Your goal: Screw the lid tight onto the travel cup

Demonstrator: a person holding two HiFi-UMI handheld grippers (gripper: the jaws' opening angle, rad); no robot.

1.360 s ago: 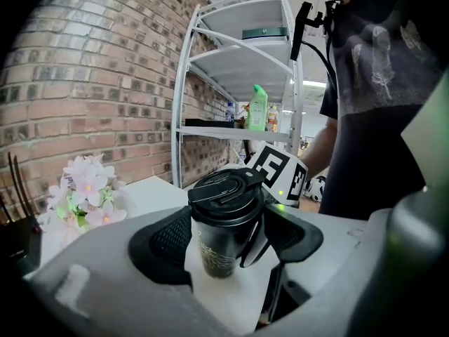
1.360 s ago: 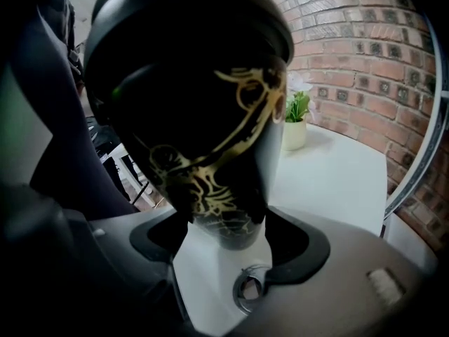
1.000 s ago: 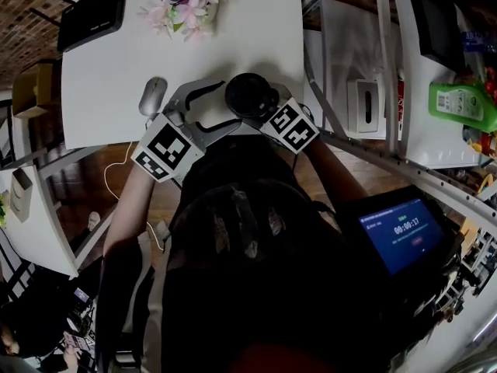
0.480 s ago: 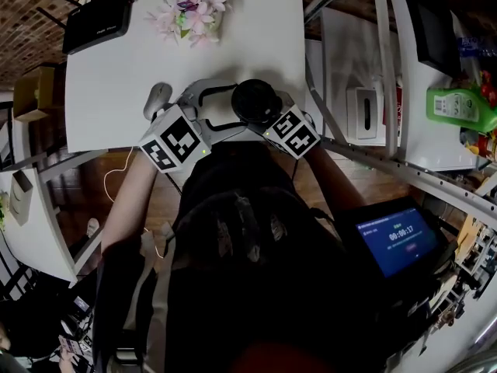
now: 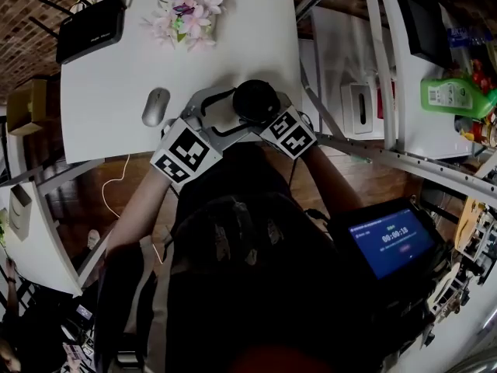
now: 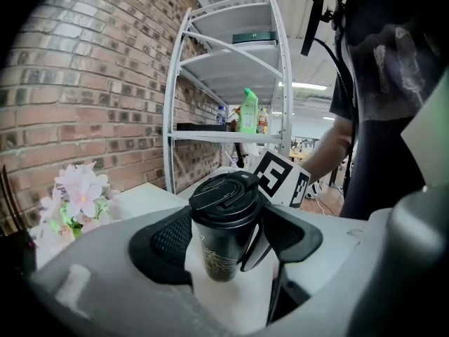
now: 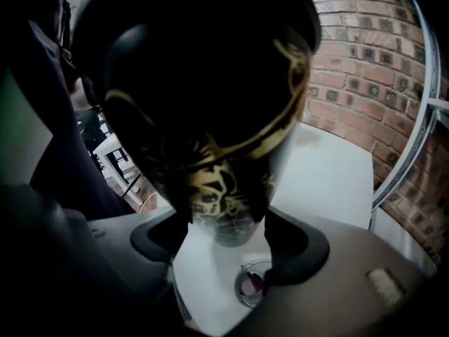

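Clamping travel cup (image 5: 256, 101) near table (image 5: 116, 76) front edge: right tongs (image 7: 224, 223).

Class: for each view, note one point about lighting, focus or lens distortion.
Head view: fisheye bows the edges of the white table; the person's torso is underexposed. Left gripper view: the travel cup is sharp, while the uprights of the shelf rack curve. Right gripper view: the travel cup looms close, dark and soft.

Head view: lid (image 5: 256, 100) hides travel cup (image 6: 223, 248) body; screen (image 5: 390, 243) text too small to read. Rt gripper view: cup top cut off by frame edge, v. dark.
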